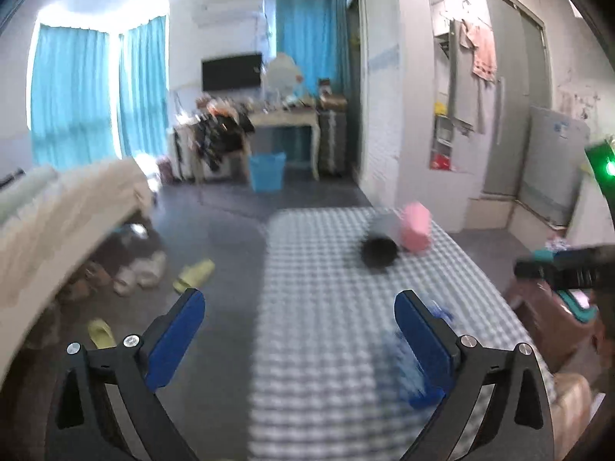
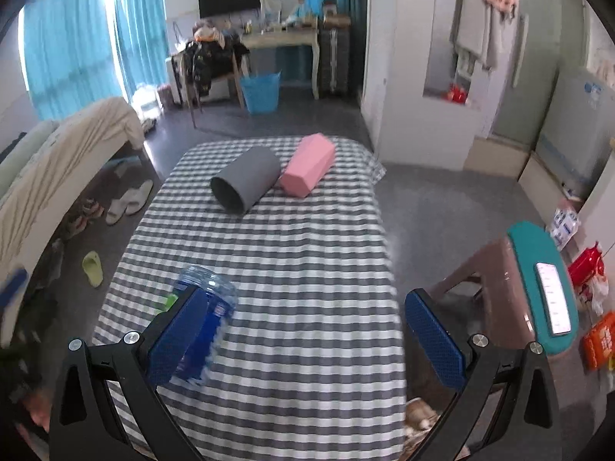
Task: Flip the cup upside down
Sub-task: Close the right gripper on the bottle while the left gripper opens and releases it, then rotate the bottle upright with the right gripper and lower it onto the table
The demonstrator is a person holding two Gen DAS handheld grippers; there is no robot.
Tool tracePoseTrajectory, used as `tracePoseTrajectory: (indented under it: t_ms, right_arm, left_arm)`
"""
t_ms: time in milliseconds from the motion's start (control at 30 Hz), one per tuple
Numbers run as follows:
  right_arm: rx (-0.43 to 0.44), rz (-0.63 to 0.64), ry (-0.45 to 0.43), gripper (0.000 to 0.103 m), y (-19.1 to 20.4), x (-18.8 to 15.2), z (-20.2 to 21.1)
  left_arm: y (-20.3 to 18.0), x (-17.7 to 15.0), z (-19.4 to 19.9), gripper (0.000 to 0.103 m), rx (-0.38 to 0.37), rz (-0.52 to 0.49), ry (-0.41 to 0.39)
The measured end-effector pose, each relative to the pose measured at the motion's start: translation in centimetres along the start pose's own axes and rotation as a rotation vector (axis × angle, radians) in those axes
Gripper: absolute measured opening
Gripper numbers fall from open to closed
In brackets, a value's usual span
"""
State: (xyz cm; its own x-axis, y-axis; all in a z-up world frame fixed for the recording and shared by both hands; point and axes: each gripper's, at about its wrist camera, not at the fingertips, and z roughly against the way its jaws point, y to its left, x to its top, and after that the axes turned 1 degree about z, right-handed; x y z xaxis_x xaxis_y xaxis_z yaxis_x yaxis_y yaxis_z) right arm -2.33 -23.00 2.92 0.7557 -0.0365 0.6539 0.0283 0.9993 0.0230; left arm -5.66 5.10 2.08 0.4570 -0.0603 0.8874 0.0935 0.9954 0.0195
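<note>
A grey cup (image 2: 246, 179) lies on its side at the far end of the checked table (image 2: 307, 253), its dark mouth facing me and to the left. The left wrist view shows it blurred, grey cup (image 1: 380, 244). A pink cup (image 2: 307, 169) lies on its side touching it on the right, also seen as pink cup (image 1: 414, 228). My right gripper (image 2: 307, 320) hangs open over the near part of the table, well short of both cups. My left gripper (image 1: 300, 317) is open too, over the table's left edge (image 1: 265, 307), with nothing between its fingers.
A plastic water bottle (image 2: 207, 307) lies on the near left of the table, behind my right gripper's left finger. A brown stool (image 2: 496, 280) with a teal pad and a phone (image 2: 553, 297) stands to the right. Slippers (image 2: 127, 201) and a bed (image 2: 57, 161) are on the left.
</note>
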Motion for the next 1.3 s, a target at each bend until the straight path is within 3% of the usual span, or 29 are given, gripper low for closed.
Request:
tracePoseTrajectory:
  t_ms: [67,167,267,333,400,433,533,700,1033,1300]
  right_arm:
    - [0.019,0.005,0.030,0.103,1.2,0.9,-0.7]
    - [0.058,0.011,0.094,0.103,3.2,1.7,-2.3]
    - [0.125,0.032,0.179,0.103,5.3,1.4,-4.6]
    - [0.116,0.053,0.235,0.103,6.5,1.1,-6.2]
    - [0.093,0.071,0.297,0.103,7.4,0.7,-8.0]
    - [0.089,0.069,0.319,0.103,7.7,0.6,-8.7]
    - [0.088,0.055,0.369,0.103,8.6,0.3,-10.6]
    - [0.072,0.046,0.415,0.102,9.2,-0.5,-12.5]
    - [0.094,0.032,0.454,0.078,9.2,-1.1,-14.5]
    - [0.148,0.029,0.375,0.074,8.5,-0.4,-12.8]
  left_arm:
    - [1.0,2.2,-0.4,0.102,0.021,0.029,-0.036]
    - [2.0,3.1,-1.7,0.103,-0.074,0.076,-0.024]
    - [2.0,0.9,-3.7,0.103,-0.074,0.061,0.031]
    - [1.9,-1.3,-4.7,0.103,-0.103,0.008,0.062]
    - [2.2,-2.3,-6.0,0.103,-0.055,-0.010,0.096]
    - [2.8,-2.8,-7.0,0.103,-0.029,0.007,0.142]
    - [4.0,-3.5,-8.0,0.103,-0.069,0.052,0.180]
    - [4.8,-4.0,-7.6,0.103,-0.094,0.069,0.190]
    - [5.1,-3.8,-6.9,0.103,-0.119,0.097,0.180]
    - [4.6,-3.9,-7.1,0.103,-0.118,0.095,0.192]
